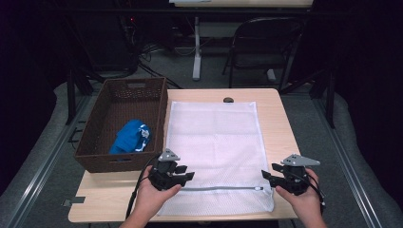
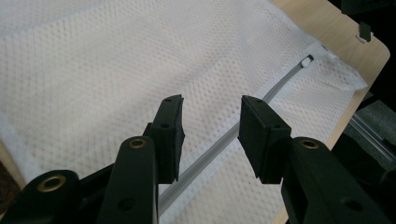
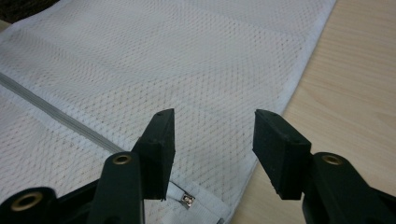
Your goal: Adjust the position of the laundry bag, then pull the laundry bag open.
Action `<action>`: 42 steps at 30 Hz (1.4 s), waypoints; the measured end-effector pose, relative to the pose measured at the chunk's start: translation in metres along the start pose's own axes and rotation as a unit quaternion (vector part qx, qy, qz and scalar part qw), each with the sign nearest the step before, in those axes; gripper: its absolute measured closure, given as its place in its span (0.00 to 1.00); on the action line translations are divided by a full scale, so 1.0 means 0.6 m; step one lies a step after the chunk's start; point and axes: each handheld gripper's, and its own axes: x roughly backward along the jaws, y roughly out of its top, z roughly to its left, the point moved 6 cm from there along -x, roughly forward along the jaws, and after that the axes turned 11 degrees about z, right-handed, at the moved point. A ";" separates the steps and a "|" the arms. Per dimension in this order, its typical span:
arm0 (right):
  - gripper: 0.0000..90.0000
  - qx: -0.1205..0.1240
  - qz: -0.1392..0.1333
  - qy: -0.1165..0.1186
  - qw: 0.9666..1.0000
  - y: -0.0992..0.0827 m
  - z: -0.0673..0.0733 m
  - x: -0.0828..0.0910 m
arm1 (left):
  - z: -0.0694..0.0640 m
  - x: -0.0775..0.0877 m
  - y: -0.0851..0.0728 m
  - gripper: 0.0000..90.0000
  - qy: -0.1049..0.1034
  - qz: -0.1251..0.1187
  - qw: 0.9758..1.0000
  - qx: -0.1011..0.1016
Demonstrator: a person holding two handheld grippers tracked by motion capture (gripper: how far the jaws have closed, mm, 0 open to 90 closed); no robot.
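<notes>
A white mesh bag point(image 1: 214, 147) lies flat on the bench point(image 1: 273, 102), beside a basket point(image 1: 124, 121) with a blue cloth point(image 1: 130, 137) in it. The left tool point(image 1: 183, 176) is open above the zip point(image 1: 221, 188), holding nothing. The right tool point(image 1: 267, 173) is open too, right by the zip pull point(image 3: 187, 199). I think they are getting ready to unzip the bag. Next, the right tool must pinch that tiny pull.

White mesh cloth bag point(image 1: 214, 142), matt wood table point(image 1: 278, 118)
</notes>
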 end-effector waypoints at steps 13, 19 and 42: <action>0.69 -0.026 0.040 0.007 0.999 -0.022 -0.011 0.001 | -0.066 -0.051 0.049 0.65 -0.020 0.003 0.999 -0.043; 0.70 -0.039 0.052 0.009 0.998 -0.025 -0.017 -0.007 | -0.085 -0.069 0.062 0.67 -0.022 0.013 0.998 -0.061; 0.74 -0.121 0.101 0.024 0.987 -0.050 -0.042 -0.058 | -0.120 -0.137 0.061 0.70 -0.031 0.046 0.994 -0.089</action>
